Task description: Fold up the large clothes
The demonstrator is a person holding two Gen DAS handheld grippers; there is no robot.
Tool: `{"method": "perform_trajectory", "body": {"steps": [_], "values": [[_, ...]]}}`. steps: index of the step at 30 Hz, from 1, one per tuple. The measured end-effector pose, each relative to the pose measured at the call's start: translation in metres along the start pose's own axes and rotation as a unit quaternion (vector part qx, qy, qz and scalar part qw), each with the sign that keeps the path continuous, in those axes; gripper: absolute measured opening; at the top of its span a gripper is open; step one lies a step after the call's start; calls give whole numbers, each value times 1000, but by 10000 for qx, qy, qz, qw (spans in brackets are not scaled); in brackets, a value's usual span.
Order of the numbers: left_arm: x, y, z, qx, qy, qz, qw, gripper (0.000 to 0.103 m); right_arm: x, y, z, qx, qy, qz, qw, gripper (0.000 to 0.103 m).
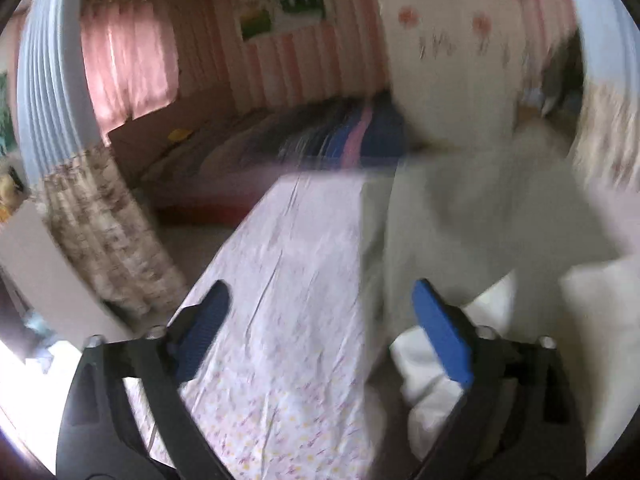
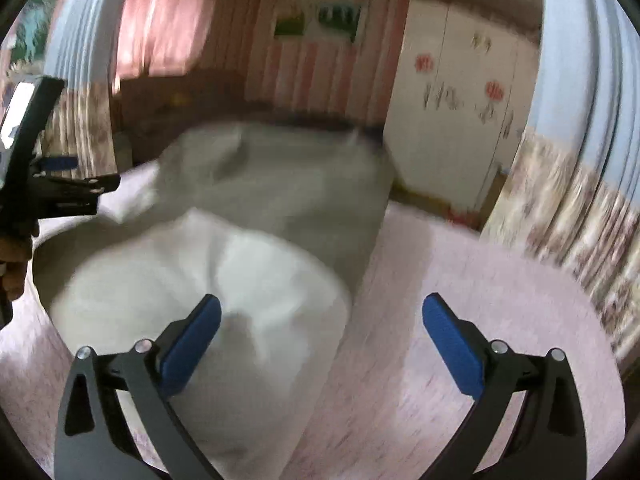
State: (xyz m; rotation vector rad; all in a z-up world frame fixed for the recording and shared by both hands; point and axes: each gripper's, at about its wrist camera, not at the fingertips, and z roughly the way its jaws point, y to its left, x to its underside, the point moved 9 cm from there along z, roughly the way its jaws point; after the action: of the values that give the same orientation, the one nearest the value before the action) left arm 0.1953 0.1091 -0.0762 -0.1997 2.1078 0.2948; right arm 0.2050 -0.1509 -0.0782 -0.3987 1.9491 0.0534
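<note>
Soft, light, floppy white garment (image 2: 224, 240) mid-frame, best pinched at an edge; left gripper (image 1: 320, 320) and right gripper (image 2: 322, 332) both wide open, empty.

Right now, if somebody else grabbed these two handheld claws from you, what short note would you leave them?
Left gripper: open, nothing held.
Right gripper: open, nothing held.
The white garment lies bunched on the pink floral bedsheet, partly doubled over itself; both pictures are blurred, so the exact folds are unclear.
Done: at most a rough first fold.
Left: flatten it, finish the folds, square it up.
</note>
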Motion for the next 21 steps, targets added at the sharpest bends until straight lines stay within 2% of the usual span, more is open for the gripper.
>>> {"method": "perform_trajectory", "body": {"steps": [2,4,6,8,11,14,16,18,20,21], "values": [[-22,-7,-12,295,-255,-56,9992,100,-29,-14,2,27,-426,29,9991,101],[-48,-22,-13,696,-494,-29,9963,100,-47,-25,14,133,-646,21,9978,101],[-73,-42,1,857,-736,270,9932,100,-62,-38,40,173,-736,150,9970,101],[-85,-57,22,824,-744,639,9918,100,-65,-40,66,98,-610,215,9979,101],[-89,-77,57,749,-588,1190,9883,100,-61,-43,111,139,-303,206,9992,101],[-67,-81,102,545,-120,1408,9885,100,-50,-42,151,203,31,204,9996,101],[-48,-79,128,346,253,1421,9889,100,-37,-44,177,253,393,188,9987,101],[-25,-76,154,311,625,1427,9873,100,-17,-43,204,34,914,319,9953,101],[-12,-71,167,372,810,1205,9887,100,-4,-44,223,-347,1377,585,9881,101],[-8,-67,172,453,913,1069,9890,100,-3,-46,226,-436,1419,641,9868,101]]}}
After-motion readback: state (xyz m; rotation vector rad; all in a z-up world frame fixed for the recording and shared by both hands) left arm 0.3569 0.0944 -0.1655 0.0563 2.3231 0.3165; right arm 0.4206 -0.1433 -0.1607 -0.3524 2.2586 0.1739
